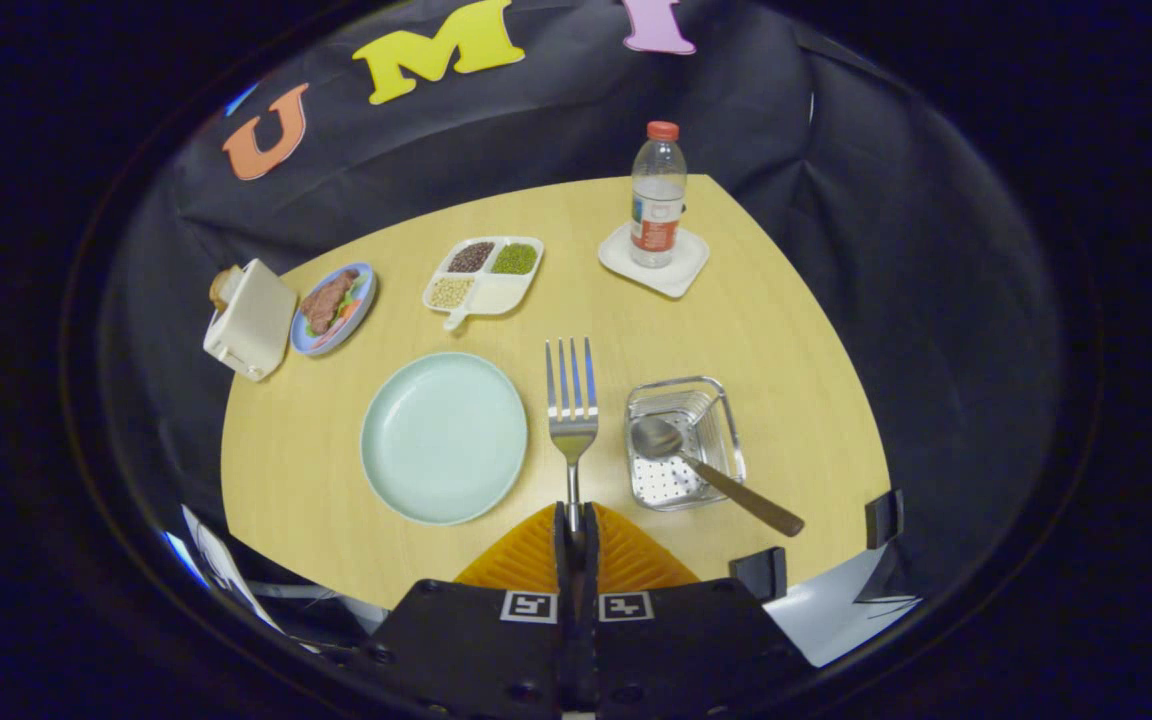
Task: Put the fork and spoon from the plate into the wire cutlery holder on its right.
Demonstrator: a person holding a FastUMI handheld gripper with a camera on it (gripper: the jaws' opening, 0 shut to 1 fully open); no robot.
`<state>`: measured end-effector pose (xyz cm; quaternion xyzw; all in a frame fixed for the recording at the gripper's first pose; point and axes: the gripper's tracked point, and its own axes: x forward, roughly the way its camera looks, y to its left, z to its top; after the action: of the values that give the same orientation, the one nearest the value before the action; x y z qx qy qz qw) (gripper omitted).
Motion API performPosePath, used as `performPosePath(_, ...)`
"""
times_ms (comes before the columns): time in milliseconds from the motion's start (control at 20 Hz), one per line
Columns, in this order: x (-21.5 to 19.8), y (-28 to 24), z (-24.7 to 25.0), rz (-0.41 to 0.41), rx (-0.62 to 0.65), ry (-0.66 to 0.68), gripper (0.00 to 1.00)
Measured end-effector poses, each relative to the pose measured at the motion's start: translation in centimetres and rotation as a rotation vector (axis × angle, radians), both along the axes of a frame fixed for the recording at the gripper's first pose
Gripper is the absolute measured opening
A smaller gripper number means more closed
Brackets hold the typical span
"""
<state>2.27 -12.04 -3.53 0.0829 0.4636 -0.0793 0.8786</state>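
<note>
Silver metal fork (572,400) is pinched by its handle in the claw (576,528), tines pointing ahead, held above the desk (786,330) just left of the square wire cutlery holder (684,442), prob. ready to drop in. Holder already has the brown-handled spoon (701,465), bowl inside w/ handle leaning out over the rim; pale green round plate (444,437), left of holder, is empty.

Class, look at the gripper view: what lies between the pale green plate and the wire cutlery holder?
The fork, held upright-looking in the shut fingers, lies between the plate and the wire cutlery holder; the spoon already rests in the holder.
</note>
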Motion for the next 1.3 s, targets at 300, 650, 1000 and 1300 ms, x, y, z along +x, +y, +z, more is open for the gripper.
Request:
performPosePath(300,-0.8,-3.1,-1.1,-0.011,0.007,0.019,0.00)
performPosePath(650,-0.9,-4.2,-2.0,-0.004,-0.020,0.019,0.01)
performPosePath(1000,-0.5,-5.0,-2.2,-0.024,-0.068,0.020,0.01)
performPosePath(1300,-0.7,-5.1,-2.4,-0.026,-0.055,0.030,0.02)
